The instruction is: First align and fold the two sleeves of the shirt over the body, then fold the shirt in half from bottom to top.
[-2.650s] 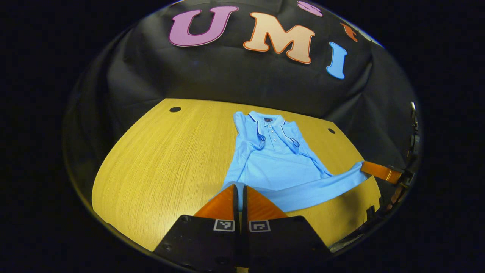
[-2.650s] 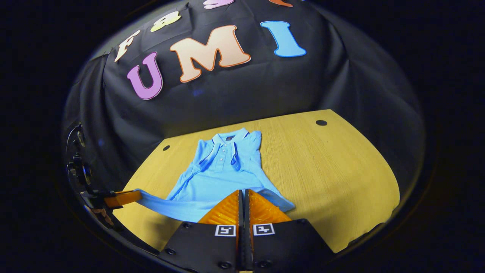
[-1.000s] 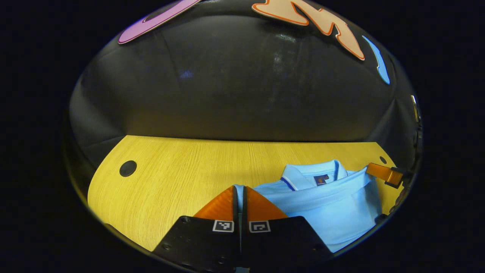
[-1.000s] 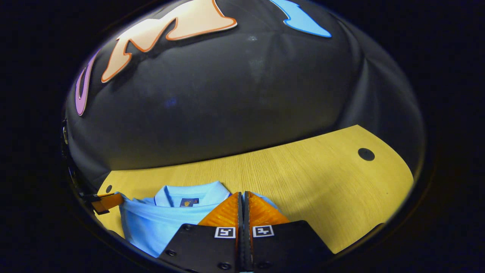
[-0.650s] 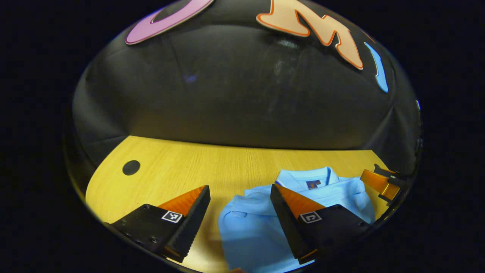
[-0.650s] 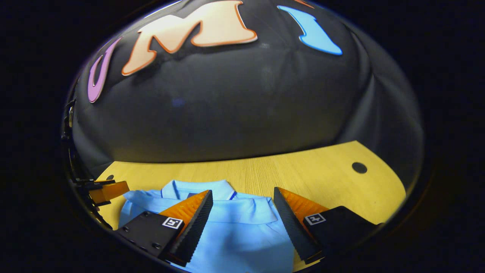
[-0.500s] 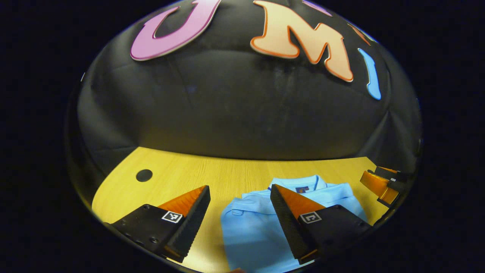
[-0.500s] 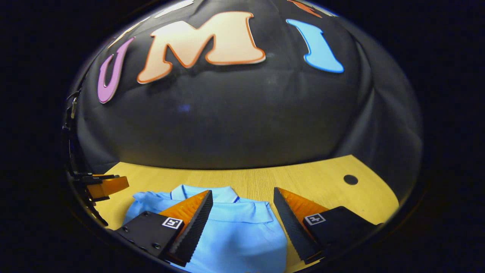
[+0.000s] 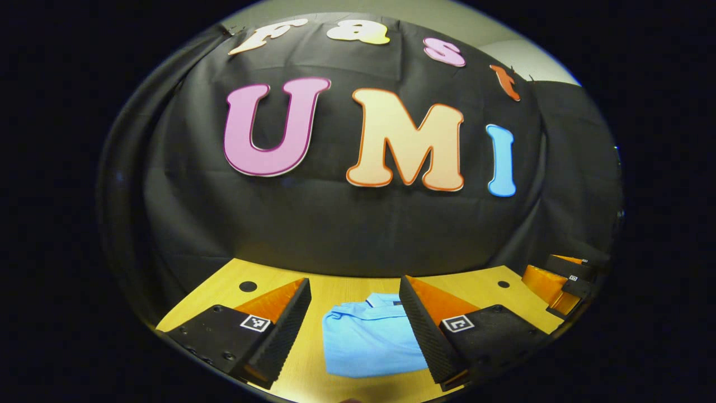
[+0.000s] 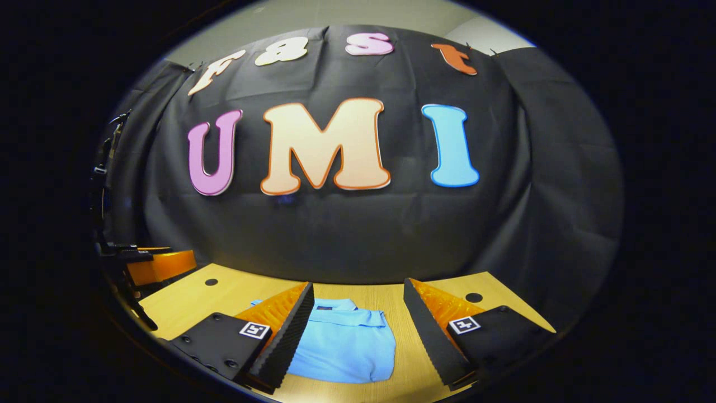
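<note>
The light blue polo shirt [image 9: 366, 338] lies on the wooden table [image 9: 319, 291] as a compact folded rectangle, collar at the far end. In the right gripper view the folded shirt [image 10: 344, 347] sits low between the fingers, well below them. My left gripper [image 9: 354, 327] is open and raised above the shirt, holding nothing. My right gripper [image 10: 358, 336] is open too, also lifted clear of the cloth. At the right edge of the left gripper view the right gripper [image 9: 556, 280] shows; the left gripper [image 10: 159, 266] appears at the left edge of the right gripper view.
Small round dark holes [image 9: 248, 286] [image 10: 474, 297] mark the table's far corners. The black cloth wall [image 9: 358, 224] rises right behind the table's far edge. Bare tabletop lies on both sides of the shirt.
Both grippers carried the hem up to the collar, opened and let go. Since then they have risen and drawn back, so the folded shirt looks smaller and lower.
</note>
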{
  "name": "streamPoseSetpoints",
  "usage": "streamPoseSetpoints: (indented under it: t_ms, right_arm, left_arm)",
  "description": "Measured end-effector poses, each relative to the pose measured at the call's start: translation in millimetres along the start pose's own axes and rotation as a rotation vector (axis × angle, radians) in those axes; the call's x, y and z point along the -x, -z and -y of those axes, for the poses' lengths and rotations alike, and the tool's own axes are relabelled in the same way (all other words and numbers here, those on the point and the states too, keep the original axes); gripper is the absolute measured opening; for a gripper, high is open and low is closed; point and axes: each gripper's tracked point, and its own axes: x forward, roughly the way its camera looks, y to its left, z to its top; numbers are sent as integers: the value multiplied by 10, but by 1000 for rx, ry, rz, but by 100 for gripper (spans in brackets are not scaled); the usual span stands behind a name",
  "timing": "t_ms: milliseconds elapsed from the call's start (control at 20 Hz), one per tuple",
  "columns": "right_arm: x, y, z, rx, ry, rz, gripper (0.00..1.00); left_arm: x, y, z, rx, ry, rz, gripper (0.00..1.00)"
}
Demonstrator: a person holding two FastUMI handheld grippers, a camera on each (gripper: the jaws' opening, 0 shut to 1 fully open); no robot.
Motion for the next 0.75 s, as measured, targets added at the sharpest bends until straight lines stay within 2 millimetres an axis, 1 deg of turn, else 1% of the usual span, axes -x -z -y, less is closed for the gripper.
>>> streamPoseSetpoints:
  t_ms: [50, 100, 200, 300, 400, 500, 550, 600, 650, 750]
  right_arm:
    - [149, -52, -2, -6, -3, 14, 100]
    - [313, -93, -1, -8, -8, 28, 100]
    - [612, -213, 14, 1, -15, 57, 100]
    - [878, -238, 18, 12, -34, 57, 99]
    - [1086, -248, 41, 18, -36, 59, 99]
    - [1206, -263, 53, 14, -35, 71, 99]
    - [1239, -261, 50, 9, -34, 66, 99]
    - [1273, -255, 43, 1, -36, 62, 99]
    - [1302, -268, 26, -9, -38, 59, 100]
    - [1322, -361, 33, -15, -33, 78, 100]
  left_arm:
    - [133, -72, 32, -5, 2, 13, 95]
    - [222, -127, 53, -11, -1, 28, 95]
    - [460, -169, 131, -16, -1, 39, 95]
    - [722, -190, 208, -13, 9, 47, 95]
    - [938, -221, 258, -27, 14, 64, 95]
    - [1075, -247, 282, -52, 11, 80, 95]
    - [1127, -268, 291, -57, 10, 83, 92]
    - [1169, -289, 256, -55, 14, 86, 94]
    - [1188, -326, 258, -49, 15, 94, 94]
    - [1219, -390, 254, -41, 15, 101, 94]
